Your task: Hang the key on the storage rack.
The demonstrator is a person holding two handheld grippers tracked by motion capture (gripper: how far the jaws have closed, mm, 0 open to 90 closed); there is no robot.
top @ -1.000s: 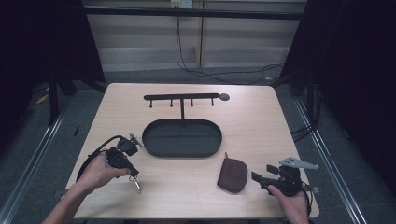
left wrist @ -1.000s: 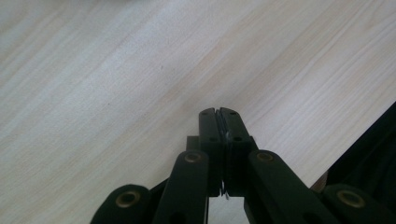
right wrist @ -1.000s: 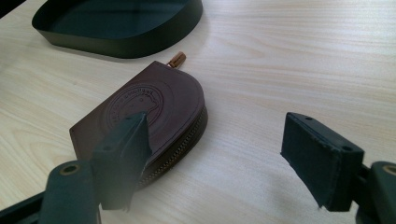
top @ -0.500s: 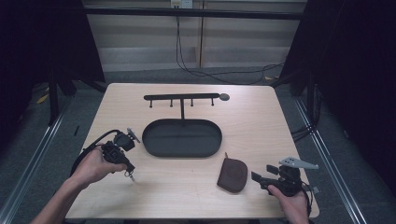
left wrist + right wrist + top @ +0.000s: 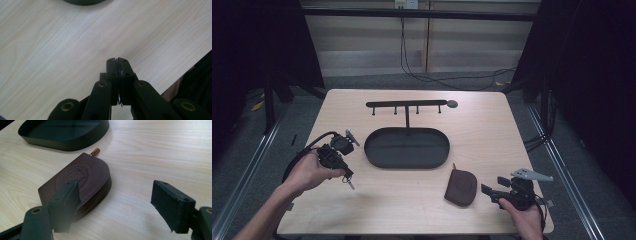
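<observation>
While left gripper (image 5: 346, 176) hangs above the table (image 5: 492, 125), jaws pressed together on a small key (image 5: 349, 183), right gripper (image 5: 117, 207) sits spread wide beside the brown pouch (image 5: 82, 182), just short of the tray (image 5: 62, 132).

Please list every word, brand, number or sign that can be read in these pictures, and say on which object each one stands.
Brown leather coin pouch: a round embossed stamp with lettering, too blurred and faint to read.
Dark oval tray: no text visible.
Black hook rack: no text visible.
Left hand-held gripper and right hand-held gripper: no label or number visible.
So no text is legible.
</observation>
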